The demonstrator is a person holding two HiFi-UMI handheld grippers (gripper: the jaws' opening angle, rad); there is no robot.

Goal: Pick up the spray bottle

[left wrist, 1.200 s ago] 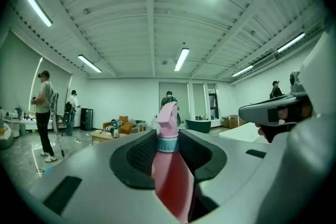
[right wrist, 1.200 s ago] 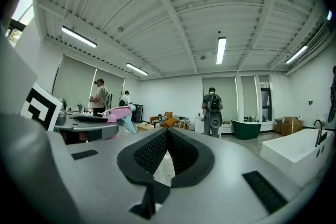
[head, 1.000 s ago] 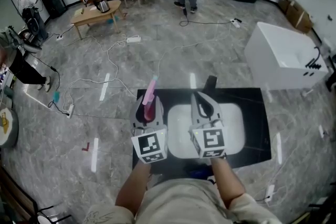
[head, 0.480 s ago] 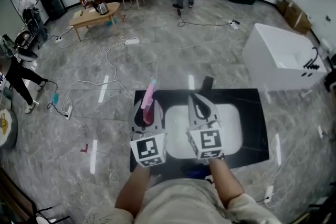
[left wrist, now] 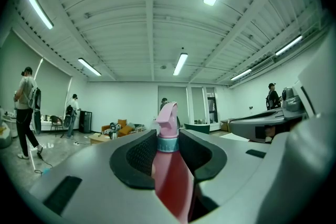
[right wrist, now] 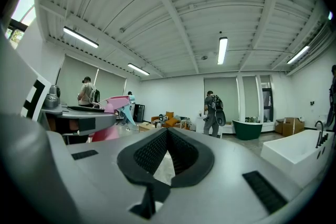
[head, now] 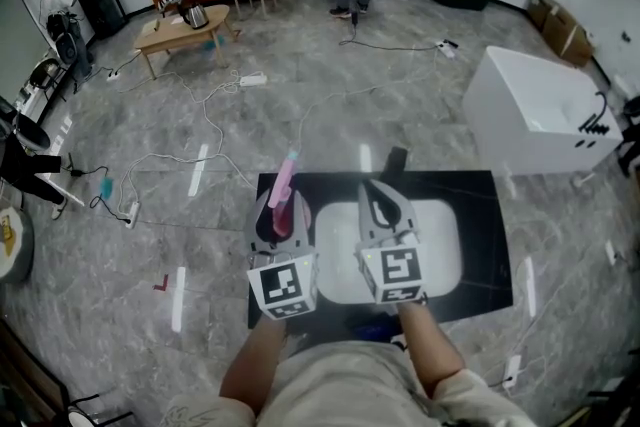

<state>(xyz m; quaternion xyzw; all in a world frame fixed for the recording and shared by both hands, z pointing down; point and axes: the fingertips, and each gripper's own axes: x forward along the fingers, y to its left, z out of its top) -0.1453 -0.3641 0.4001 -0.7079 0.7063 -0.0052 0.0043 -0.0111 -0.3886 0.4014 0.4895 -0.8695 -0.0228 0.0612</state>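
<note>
Entry: spray bottle (left wrist: 170, 176), lodged steeply between my left gripper's (head: 277, 205) half-spread jaws, which clamp its body, spray head rising above them, over the counter's (head: 490, 215) left end (right gripper (right wrist: 167, 134) alongside: jaws together, empty).

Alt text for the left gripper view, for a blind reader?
A pink spray bottle is gripped between the jaws of the left gripper, its trigger head and blue collar rising above them. Behind: a large white room with strip lights, an orange sofa, a few people.
</note>
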